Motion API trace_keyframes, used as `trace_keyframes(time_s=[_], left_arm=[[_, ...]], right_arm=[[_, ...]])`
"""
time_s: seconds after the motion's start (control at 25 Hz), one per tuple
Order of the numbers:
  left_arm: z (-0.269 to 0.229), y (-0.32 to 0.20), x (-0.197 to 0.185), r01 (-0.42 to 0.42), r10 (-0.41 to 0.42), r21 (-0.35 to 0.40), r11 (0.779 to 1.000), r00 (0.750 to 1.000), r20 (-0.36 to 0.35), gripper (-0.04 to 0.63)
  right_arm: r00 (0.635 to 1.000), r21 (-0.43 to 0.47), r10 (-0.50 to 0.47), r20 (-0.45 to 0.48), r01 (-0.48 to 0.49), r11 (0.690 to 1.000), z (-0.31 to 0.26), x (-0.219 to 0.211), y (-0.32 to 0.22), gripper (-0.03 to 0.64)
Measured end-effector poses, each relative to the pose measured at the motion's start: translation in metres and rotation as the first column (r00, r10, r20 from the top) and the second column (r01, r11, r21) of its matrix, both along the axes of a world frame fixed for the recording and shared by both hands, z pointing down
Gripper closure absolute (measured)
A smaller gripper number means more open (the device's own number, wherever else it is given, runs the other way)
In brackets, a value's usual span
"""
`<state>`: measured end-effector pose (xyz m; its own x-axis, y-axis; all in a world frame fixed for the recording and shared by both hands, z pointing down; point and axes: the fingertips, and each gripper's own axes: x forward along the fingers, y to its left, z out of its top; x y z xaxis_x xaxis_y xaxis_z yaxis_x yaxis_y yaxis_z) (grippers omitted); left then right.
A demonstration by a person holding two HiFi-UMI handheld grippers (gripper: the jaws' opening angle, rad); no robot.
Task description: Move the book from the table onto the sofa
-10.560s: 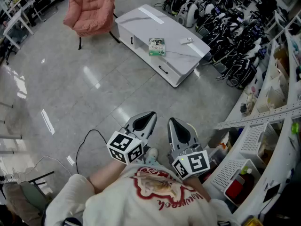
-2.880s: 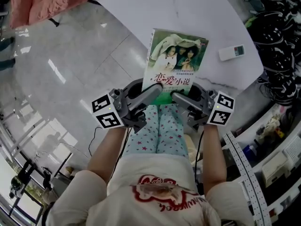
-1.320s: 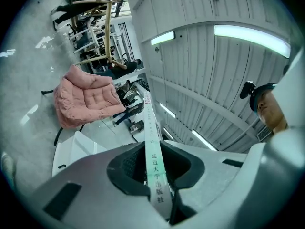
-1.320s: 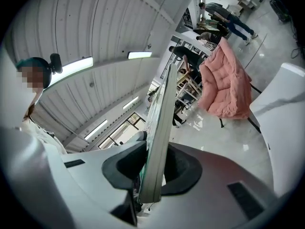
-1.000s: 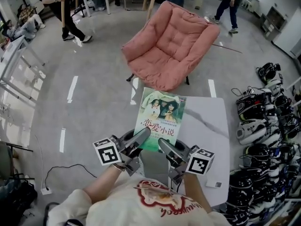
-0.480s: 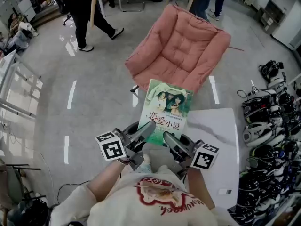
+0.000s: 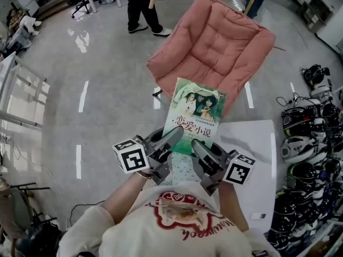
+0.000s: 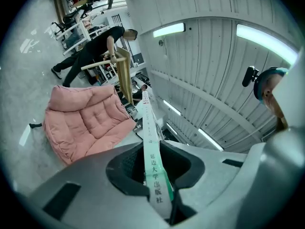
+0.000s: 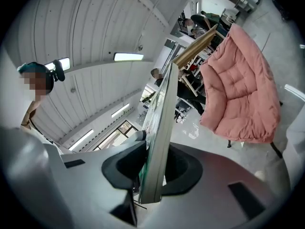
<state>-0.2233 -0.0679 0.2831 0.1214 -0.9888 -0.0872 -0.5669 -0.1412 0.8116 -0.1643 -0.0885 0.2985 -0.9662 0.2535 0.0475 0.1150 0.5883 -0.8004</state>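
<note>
Book (image 7: 194,116) held in the air, cover up and roughly flat, gripped along its near edge by both tools. The left tool (image 7: 170,139) has its jaws closed narrowly on the near left corner at the spine. In the left gripper view the printed spine runs straight out between the two jaws of the left tool (image 8: 155,185), with the pads pressed against both covers. The right tool (image 7: 199,146) clamps the near right corner. In the right gripper view the pale page edge stands between the jaws of the right tool (image 9: 152,175), which are equally narrow and closed on it. From both tools the book reaches forward, away from the person.

In the head view the book is off the table (image 7: 252,143), whose white top lies below and to the right of the tools. The book's far end overlaps the front edge of the pink sofa (image 7: 214,47), but whether it is actually above the seat cannot be told. The grey floor (image 7: 107,116) shows under its left side.

Count: one book, two tools, each with one marker cube (image 7: 131,156), one sofa and one table. One person (image 7: 140,4) stands on the floor beyond the sofa, seen only from the legs down. A cluster of helmets (image 7: 316,138) lies at the right edge; their number is not clear.
</note>
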Motion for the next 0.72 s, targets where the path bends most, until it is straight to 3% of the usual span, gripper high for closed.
trace_keyframes(time_s=[0.28,0.56,0.72], left_arm=[[0.023,-0.056,-0.091,-0.029,0.028,-0.034,0.999,0.999,-0.044,0.525],[0.047,-0.158,-0.134,-0.073,0.071,-0.065,0.995,0.997,-0.030,0.525],[0.078,-0.214,-0.164,-0.094,0.092,-0.082,0.992,0.995,-0.037,0.525]], right_arm=[[0.998,-0.025,0.042,-0.050,-0.044,0.999,0.021,-0.090,-0.053,0.526],[0.995,-0.044,0.077,-0.057,-0.079,0.996,0.046,-0.132,-0.152,0.526],[0.992,-0.008,0.111,-0.068,-0.111,0.994,0.076,-0.162,-0.206,0.522]])
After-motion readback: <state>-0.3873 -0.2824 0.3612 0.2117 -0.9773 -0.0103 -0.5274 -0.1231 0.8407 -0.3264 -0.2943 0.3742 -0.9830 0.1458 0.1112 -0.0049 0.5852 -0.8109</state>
